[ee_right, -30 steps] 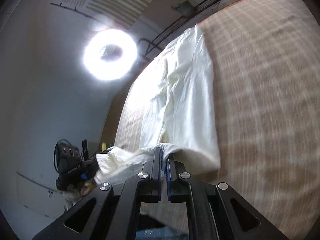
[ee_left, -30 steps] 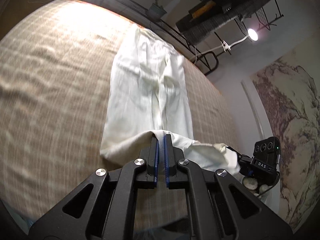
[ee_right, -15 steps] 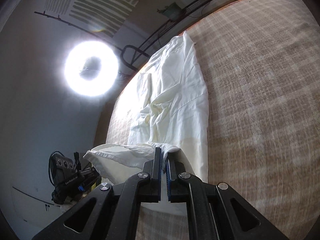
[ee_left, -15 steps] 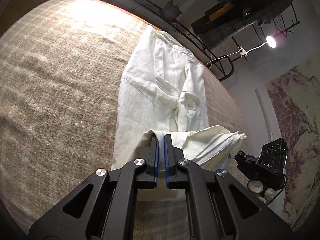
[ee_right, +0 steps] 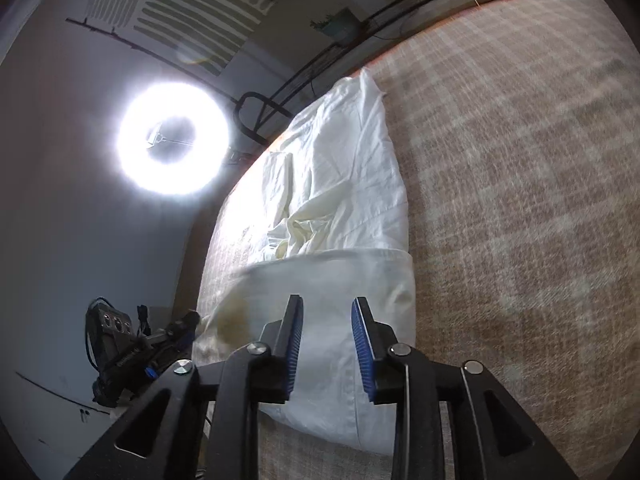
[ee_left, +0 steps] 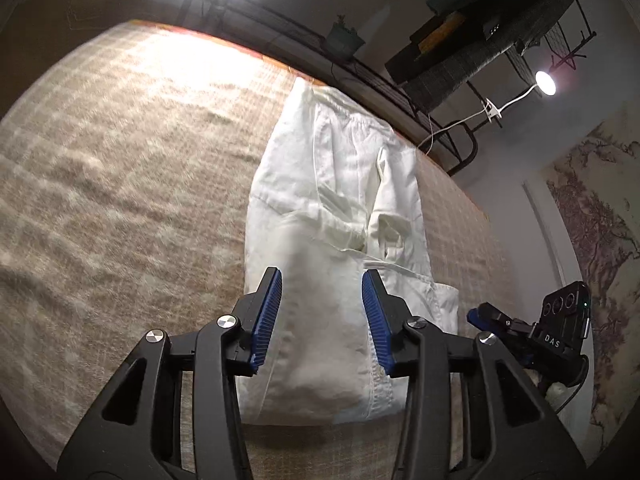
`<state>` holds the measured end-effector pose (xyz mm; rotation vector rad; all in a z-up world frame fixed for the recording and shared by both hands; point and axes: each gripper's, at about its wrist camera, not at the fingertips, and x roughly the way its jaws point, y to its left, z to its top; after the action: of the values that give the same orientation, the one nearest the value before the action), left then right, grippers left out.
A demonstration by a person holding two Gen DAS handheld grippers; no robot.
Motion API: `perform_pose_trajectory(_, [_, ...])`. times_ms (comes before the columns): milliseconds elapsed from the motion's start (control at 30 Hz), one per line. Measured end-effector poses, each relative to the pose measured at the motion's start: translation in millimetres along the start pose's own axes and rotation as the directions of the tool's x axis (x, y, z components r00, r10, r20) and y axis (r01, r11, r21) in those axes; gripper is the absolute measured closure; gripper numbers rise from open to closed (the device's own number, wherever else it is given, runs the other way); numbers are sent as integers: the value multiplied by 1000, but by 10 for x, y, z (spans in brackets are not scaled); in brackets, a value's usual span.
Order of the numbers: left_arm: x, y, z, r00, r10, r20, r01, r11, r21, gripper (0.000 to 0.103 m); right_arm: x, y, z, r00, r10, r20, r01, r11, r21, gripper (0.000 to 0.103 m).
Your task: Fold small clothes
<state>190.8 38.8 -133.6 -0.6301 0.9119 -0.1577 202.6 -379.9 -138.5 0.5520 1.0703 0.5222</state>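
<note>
I see the wide bed with its tan plaid woven cover (ee_left: pixel 120 208) first, and on it the white cotton trousers (ee_left: pixel 332 216), lying near the bed's right-hand side as my left camera shows it. Their long axis runs straight away from me: the gathered waistband sits at the far edge of the bed, and the leg ends are doubled back toward it, so the fold line is the near edge, right under my tools.

My worry is that folded flap. It lies loose and a little puffed in the right wrist view, with a rumpled knot of cloth just beyond it, so I judge it could spring open or set crooked if I drag a finger across it while pulling away. Any later fold over that lump would probably come out uneven.

My left gripper (ee_left: pixel 322 316) has its fingers spread wide and holds nothing, hovering over the folded layer. My right gripper (ee_right: pixel 326 340) is likewise parted, somewhat less, and empty, above the fold's right corner.
</note>
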Motion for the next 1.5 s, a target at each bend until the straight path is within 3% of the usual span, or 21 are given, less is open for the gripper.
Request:
perform_pose_trajectory(133, [-89, -44, -18, 999, 19, 37, -21, 998, 58, 62, -33, 93, -27, 999, -40, 1, 40, 997, -69, 75])
perform_pose_trajectory(233, [14, -55, -98, 997, 72, 13, -73, 992, 102, 62, 6, 148, -68, 986, -166, 2, 165, 978, -127, 75])
perform_pose_trajectory(267, [60, -31, -117, 997, 82, -1, -82, 992, 98, 62, 33, 137, -74, 978, -209, 4, 208, 969, -137, 70])
perform_pose_trajectory(333, [146, 27, -149, 994, 104, -23, -102, 991, 87, 62, 73, 81, -63, 970, -243, -1, 241, 962, -128, 68])
perform_pose_trajectory(400, [225, 69, -176, 992, 116, -44, -111, 990, 91, 62, 110, -4, -38, 971, -236, -19, 233, 967, -103, 68])
perform_pose_trajectory(467, [280, 84, -199, 993, 107, -59, -101, 990, 98, 66, 146, -52, -22, 974, -223, -36, 218, 971, -92, 74])
perform_pose_trajectory(533, [339, 91, -222, 992, 96, -81, -87, 990, 109, 88, 174, -45, -14, 975, -217, -39, 212, 972, -104, 83])
perform_pose_trajectory(600, [348, 103, -234, 991, 100, -84, -90, 989, 116, 97, 222, 22, -17, 980, -195, -42, 188, 973, -132, 92])
perform_pose_trajectory(733, [319, 187, -219, 990, 124, -60, -117, 988, 105, 98, 175, 93, -18, 998, -52, -37, 47, 989, -141, 98])
perform_pose_trajectory(900, [430, 231, -274, 977, 203, -59, -191, 969, 158, 98, 276, -129, 60, 993, -114, -35, 108, 983, -149, 98])
perform_pose_trajectory(1033, [383, 121, -275, 971, 236, -29, -225, 951, 213, 98, 440, -141, 28, 979, -197, -53, 182, 960, -213, 93])
perform_pose_trajectory(1167, [192, -19, -141, 975, 220, 30, -221, 947, 233, 98, 416, -29, 47, 963, -266, -44, 246, 935, -255, 78])
perform_pose_trajectory(1333, [128, -217, 151, 982, 181, 58, -190, 941, 281, 98, 180, 23, 263, 979, -203, 23, 204, 956, -211, 72])
perform_pose_trajectory(1500, [271, -262, 533, 987, 150, 55, -159, 951, 266, 95, 104, 94, 548, 984, -170, 56, 178, 963, -200, 70])
